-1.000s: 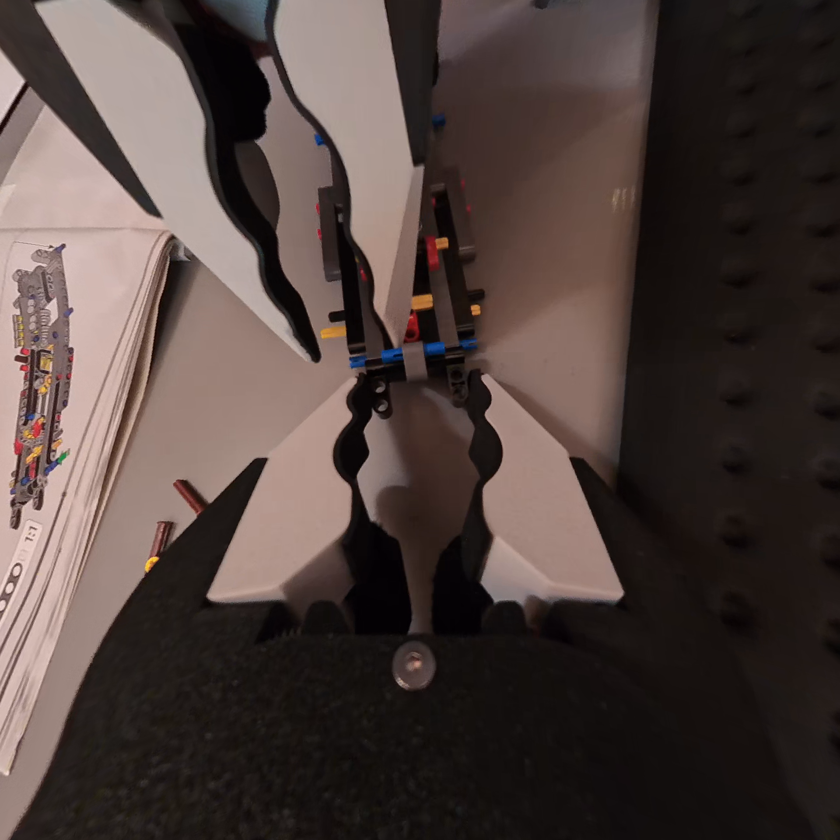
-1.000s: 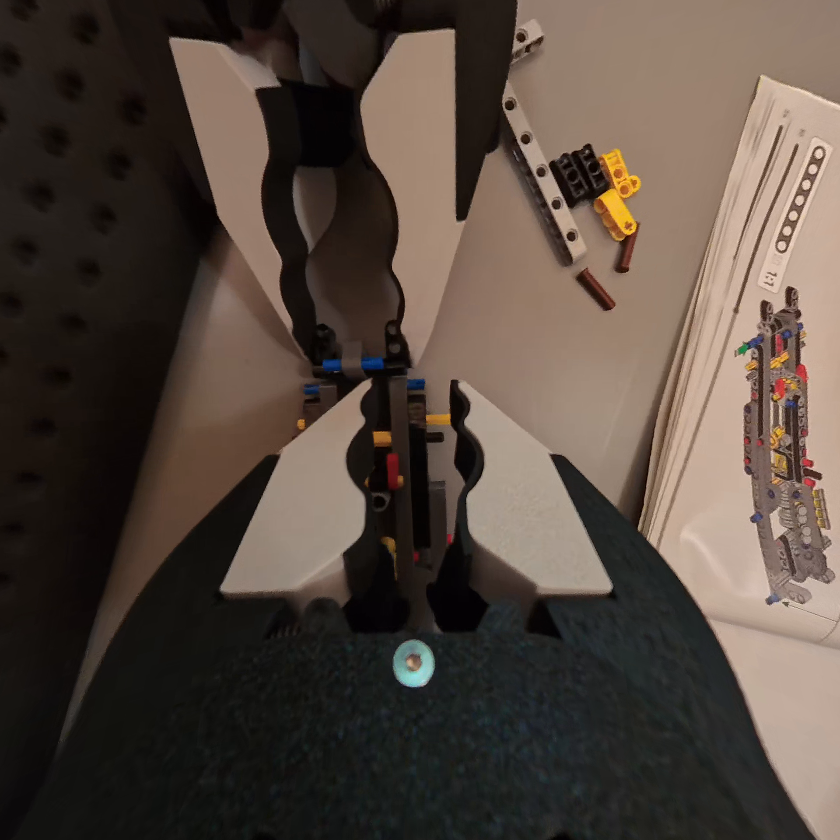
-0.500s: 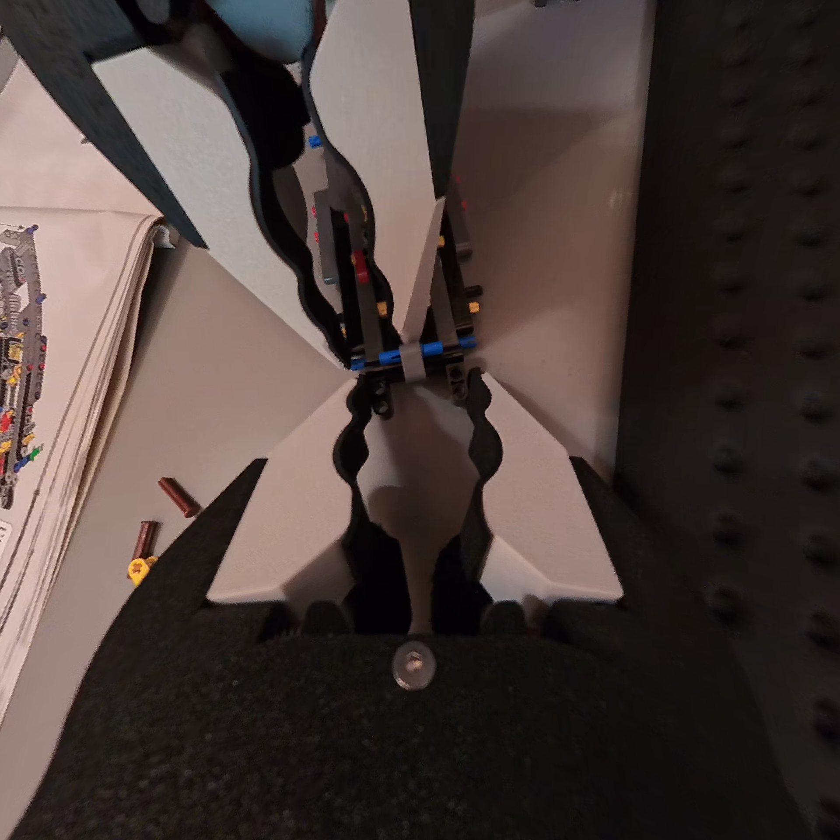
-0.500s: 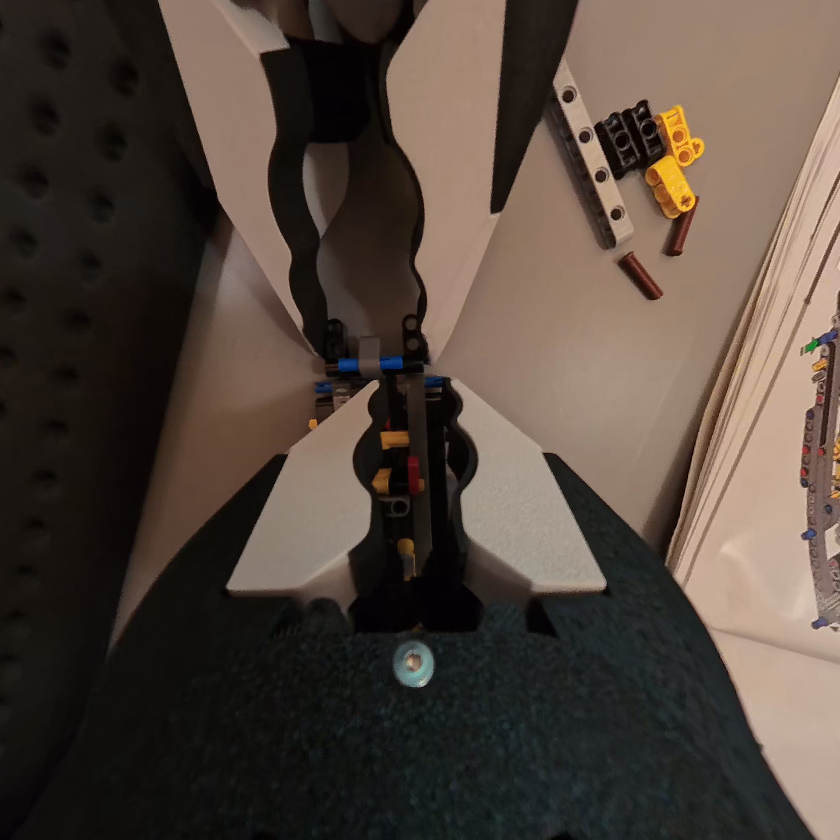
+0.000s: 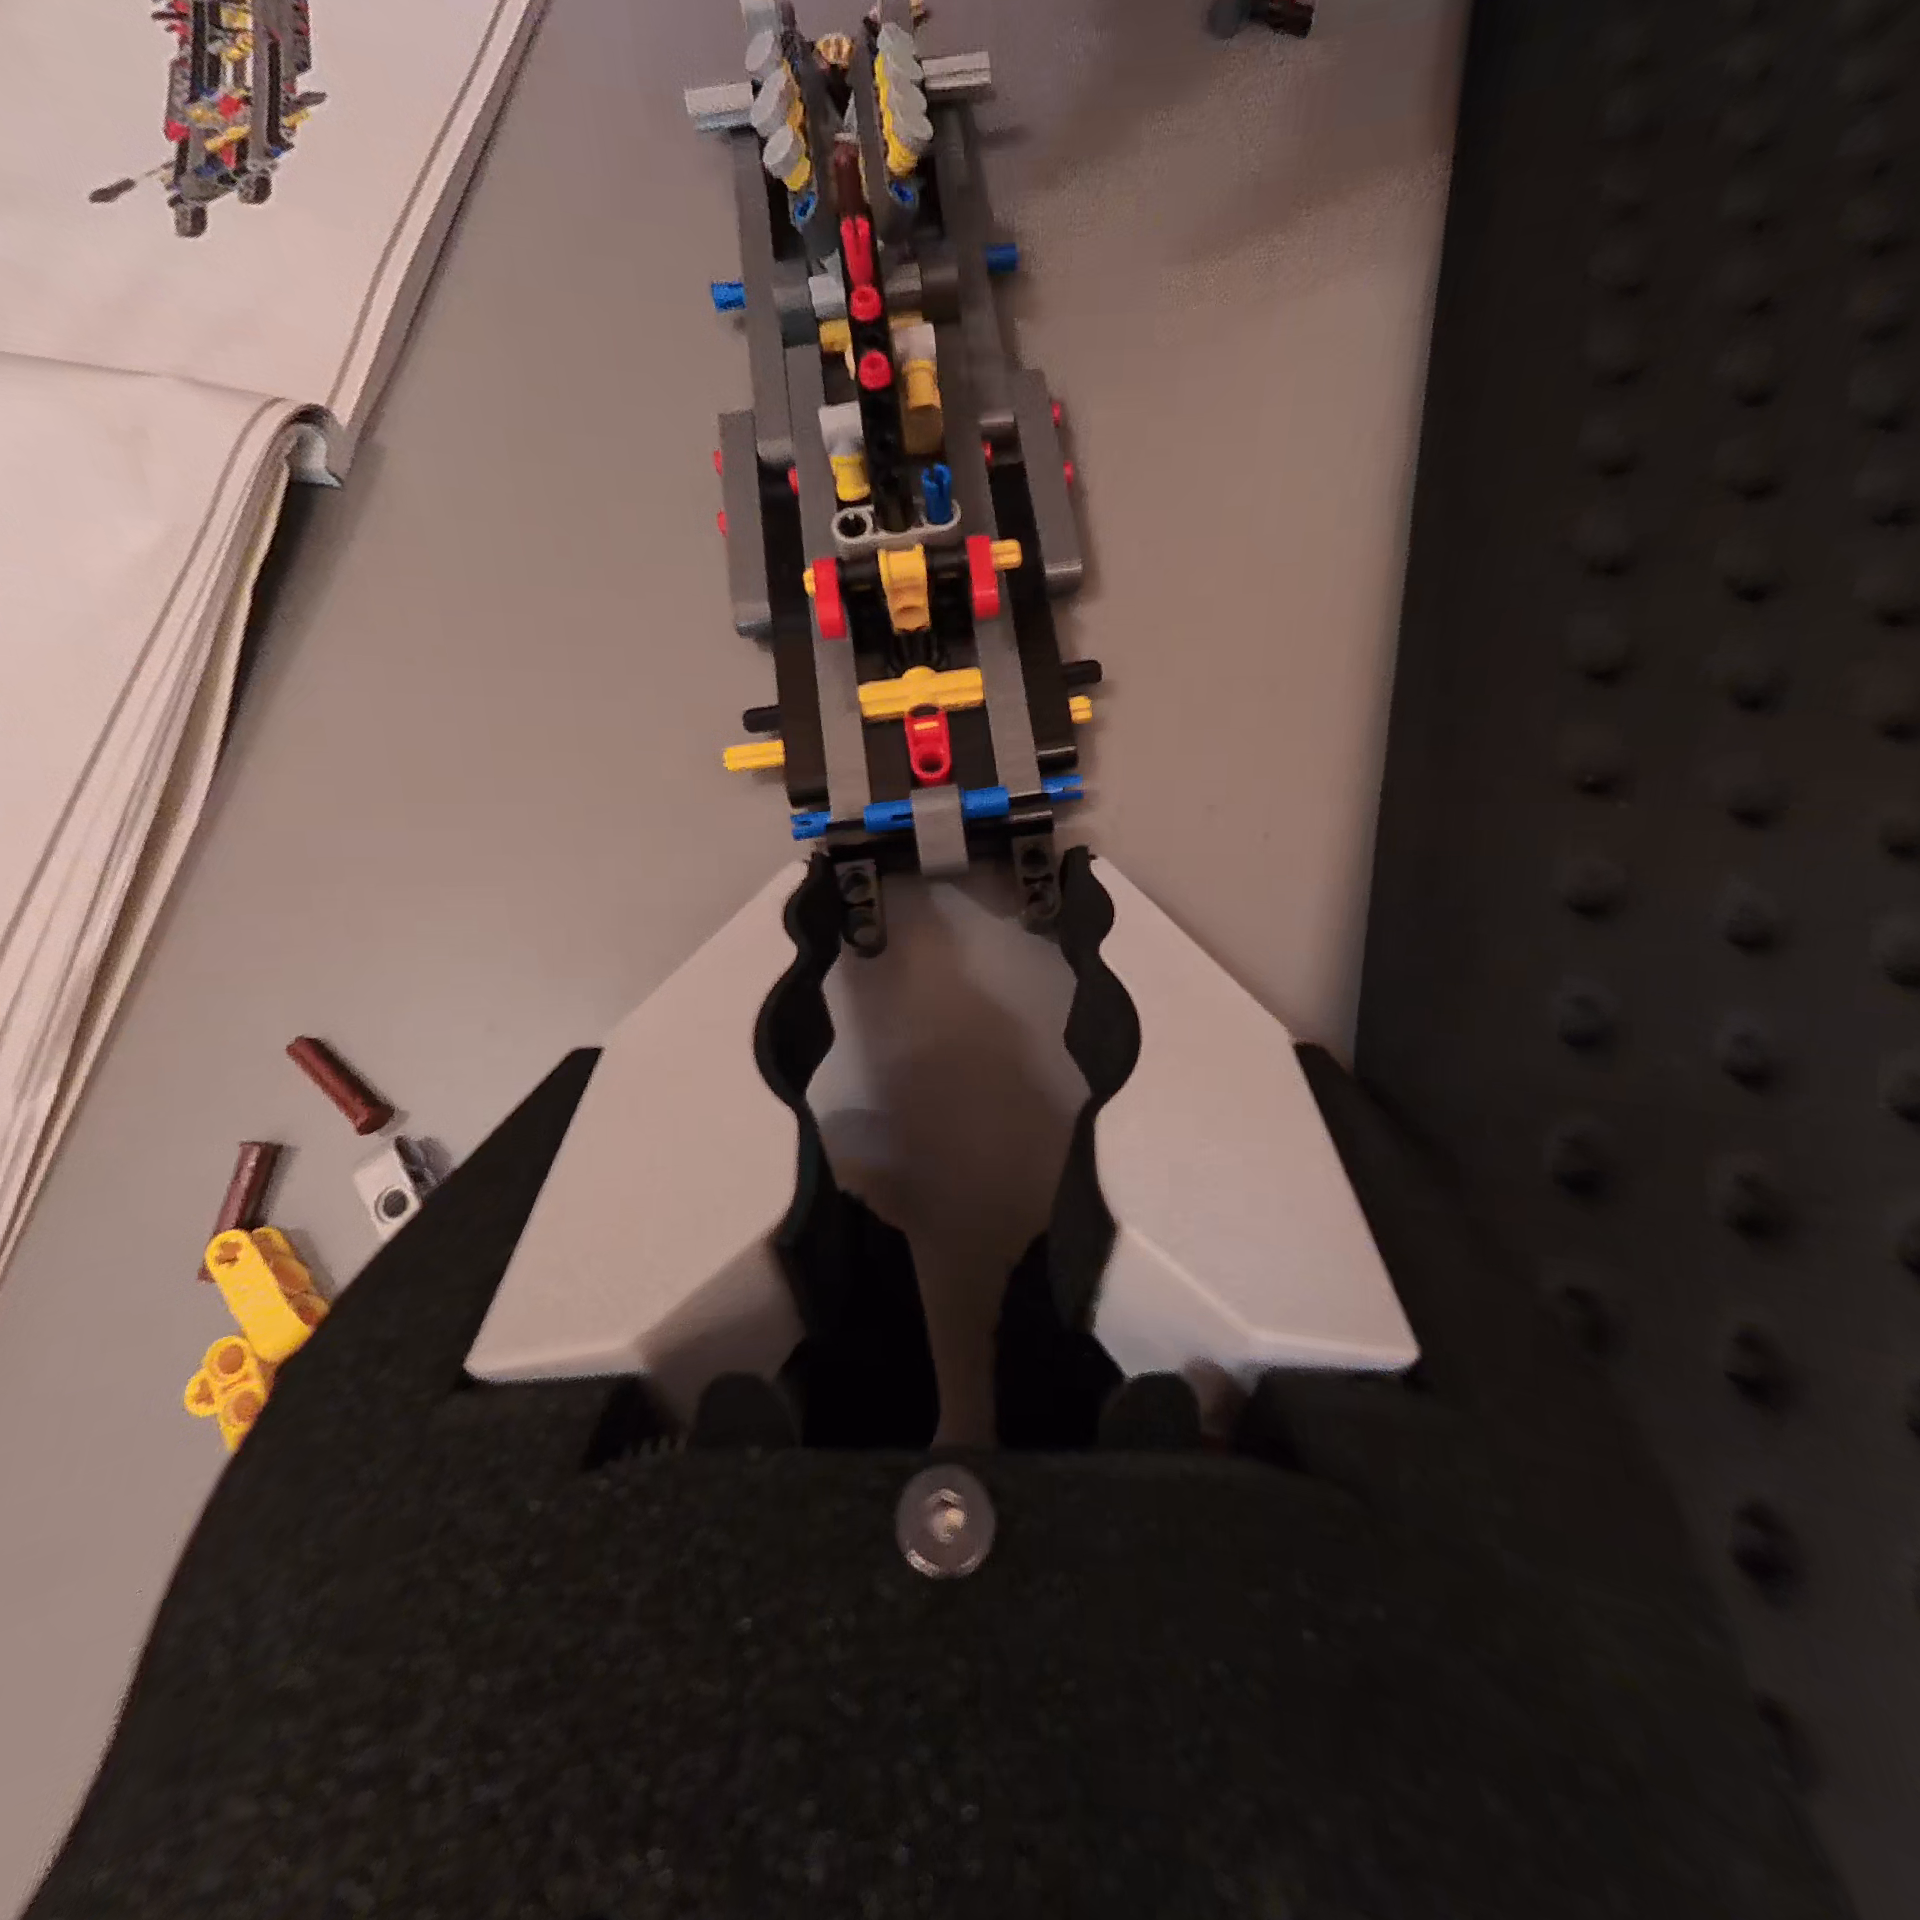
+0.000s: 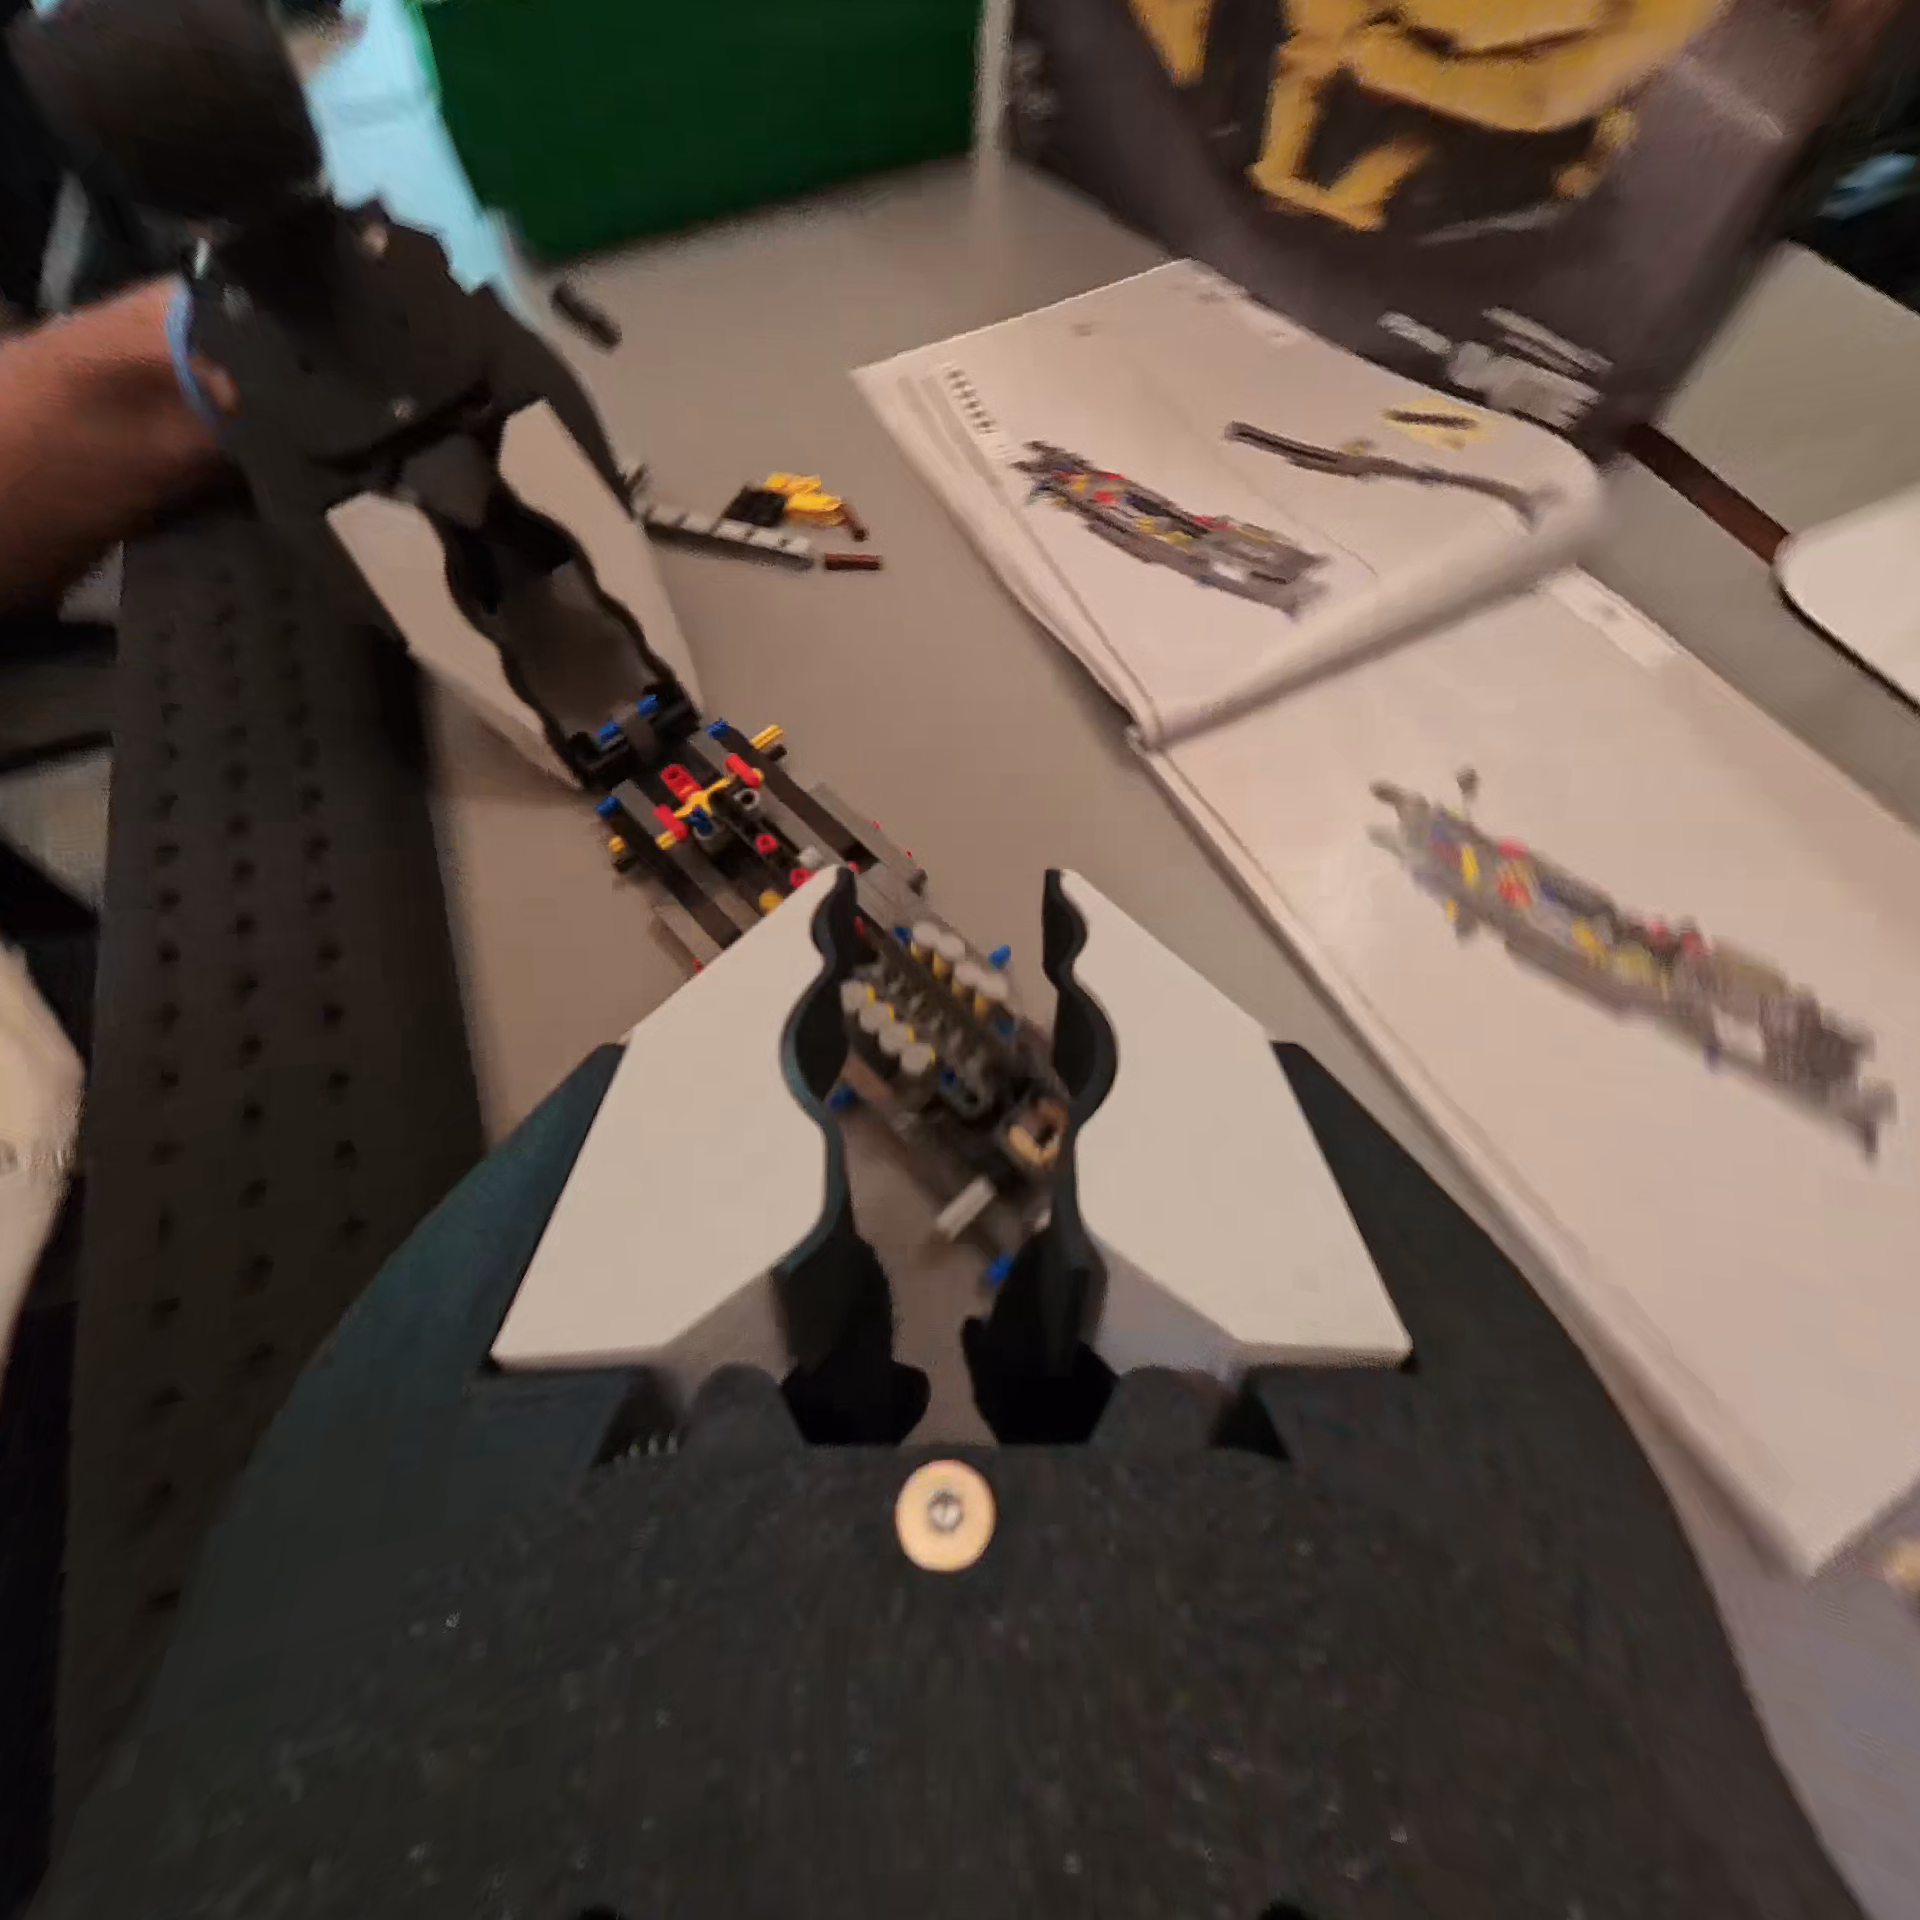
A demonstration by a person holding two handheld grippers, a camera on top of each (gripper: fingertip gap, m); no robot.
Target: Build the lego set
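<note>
The long lego chassis, black and grey beams with red, yellow and blue pins, lies on the grey table. My left gripper is closed on its near end, with the fingertips against the two black end pieces. In the right wrist view the chassis runs diagonally, with the left gripper on its far end. My right gripper is open and empty, raised above the chassis end that carries the row of white cylinders. That view is motion-blurred.
An open instruction booklet lies left of the chassis, also in the right wrist view. Brown pins, yellow connectors and a white beam lie loose. A black studded panel borders the table. A green bin stands behind. The gap from one gripper's tips to the other's is roughly 20 cm.
My right gripper has opened, let go of the chassis and pulled back and up, out of the left wrist view. My left gripper keeps its hold on the near end.
</note>
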